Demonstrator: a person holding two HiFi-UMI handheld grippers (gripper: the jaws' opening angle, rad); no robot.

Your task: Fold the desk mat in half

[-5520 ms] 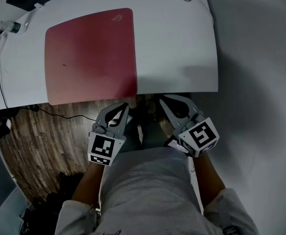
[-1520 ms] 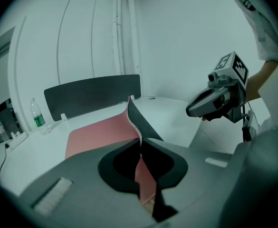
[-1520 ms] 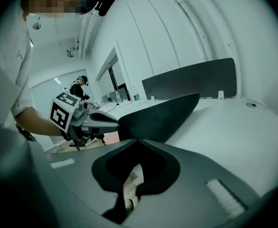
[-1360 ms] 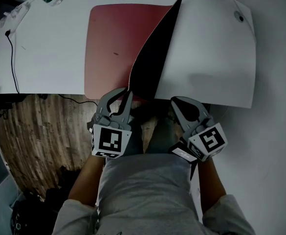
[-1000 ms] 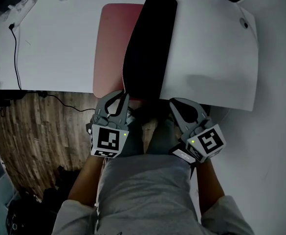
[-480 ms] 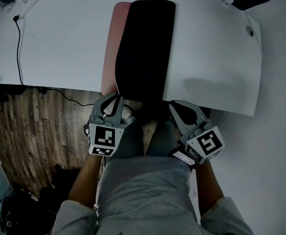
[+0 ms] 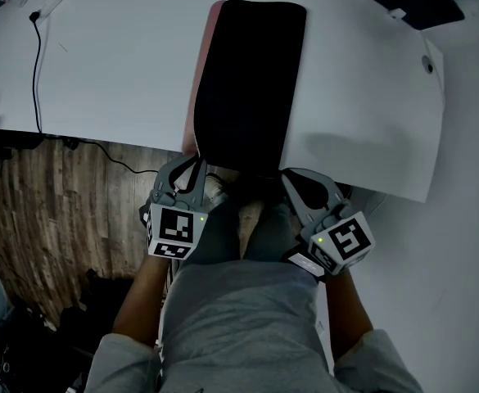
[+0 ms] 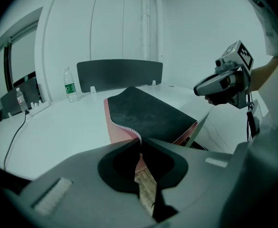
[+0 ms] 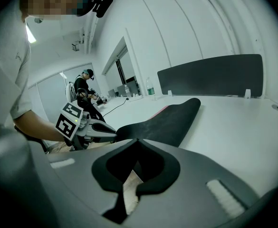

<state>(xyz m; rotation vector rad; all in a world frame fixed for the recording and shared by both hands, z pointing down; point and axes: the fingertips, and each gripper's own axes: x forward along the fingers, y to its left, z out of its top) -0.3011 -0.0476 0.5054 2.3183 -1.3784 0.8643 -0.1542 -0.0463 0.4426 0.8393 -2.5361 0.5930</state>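
The desk mat (image 7: 251,80) lies doubled over on the white table (image 7: 108,72), black underside up, with a thin pink strip (image 7: 202,72) showing along its left side. My left gripper (image 7: 198,162) sits at the table's front edge, shut on the mat's near corner; in the left gripper view the stitched edge of the mat (image 8: 148,113) runs straight into the closed tips of the left gripper (image 8: 139,139). My right gripper (image 7: 289,173) is shut just off the mat's near right corner, with nothing seen between its tips. In the right gripper view the mat (image 9: 167,120) lies beyond the right gripper (image 9: 138,139).
A black cable (image 7: 38,64) runs across the table's left part. A water bottle (image 8: 69,84) and a dark divider panel (image 8: 119,72) stand at the far side. A round grommet (image 7: 428,65) sits at the right. Wooden floor (image 7: 59,211) lies below the table edge.
The lifted half of the mat has come down to the left and now lies almost flat over the pink side. My left gripper kept hold of its corner; the right gripper stayed put.
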